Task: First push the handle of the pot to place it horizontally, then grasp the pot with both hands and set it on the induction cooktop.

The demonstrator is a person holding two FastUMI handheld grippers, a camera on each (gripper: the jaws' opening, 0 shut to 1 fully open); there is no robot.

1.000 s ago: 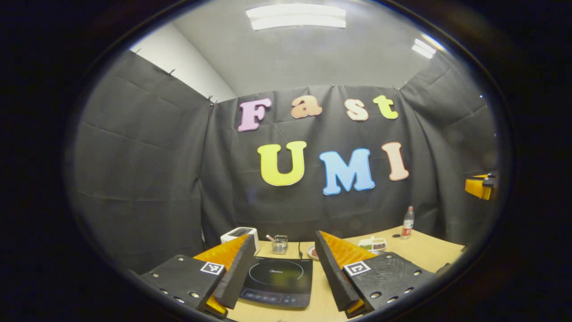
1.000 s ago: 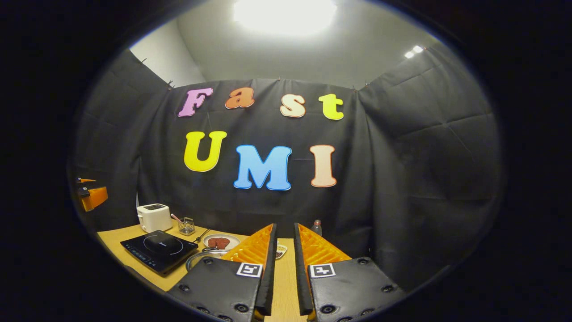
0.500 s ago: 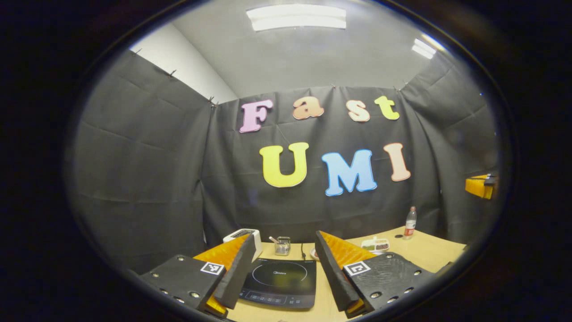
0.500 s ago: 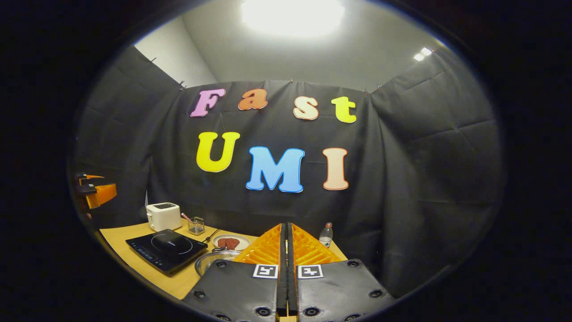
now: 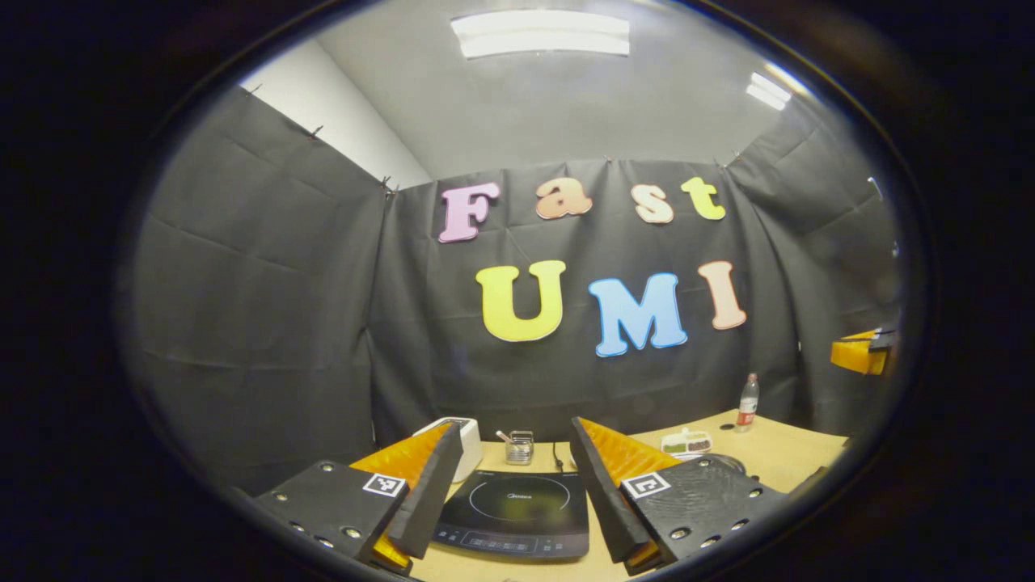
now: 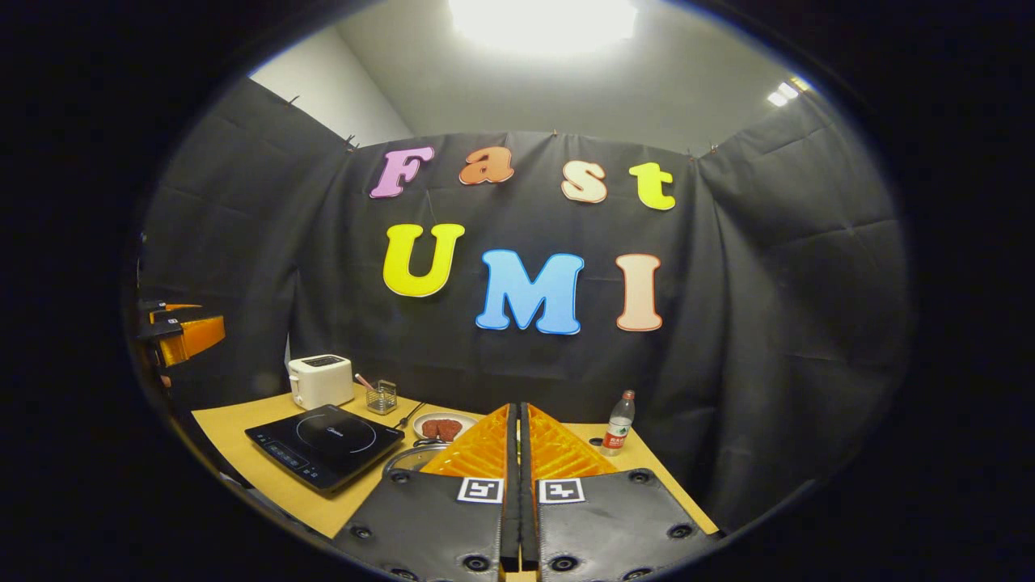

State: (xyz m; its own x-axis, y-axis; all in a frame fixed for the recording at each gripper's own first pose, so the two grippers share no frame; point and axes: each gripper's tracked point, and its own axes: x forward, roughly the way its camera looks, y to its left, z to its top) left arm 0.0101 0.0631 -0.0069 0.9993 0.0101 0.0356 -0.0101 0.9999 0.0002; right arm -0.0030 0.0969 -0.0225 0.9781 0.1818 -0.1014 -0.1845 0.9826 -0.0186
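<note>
My right gripper (image 6: 518,420) has its fingers pressed flat together with nothing between them, a blunt wedge for the push, I'd judge; my left gripper (image 5: 511,457) has its fingers spread wide and empty, held up above the table (image 5: 776,453); between them, at six o'clock in the left gripper view, sits the cooktop (image 5: 517,513), bare.

Outward from the right fingers; the pot (image 6: 408,457) peeks out at about ten o'clock of the closed tips, just a metal rim, mostly hidden behind the finger; its handle I cannot make out, so I can't say how it lies; the cooktop (image 6: 327,444) is further round at nine o'clock, near the pot but apart from it; behind it a toaster (image 6: 321,380), a small glass (image 6: 381,396) and a plate of food (image 6: 441,428); a bottle (image 6: 619,420) at one o'clock.

Risks from here; I'm going in half blind on that handle, so the closed tips could strike the rim instead and shove the whole pot towards the plate or cooktop; a fast push might spin it past level.

Against a second ago; the right fingers had a gap and are now sealed shut; the right view has swung so the cooktop and bottle sit nearer centre; the left fingers are as wide as before, with the cooktop a touch further right between them.
</note>
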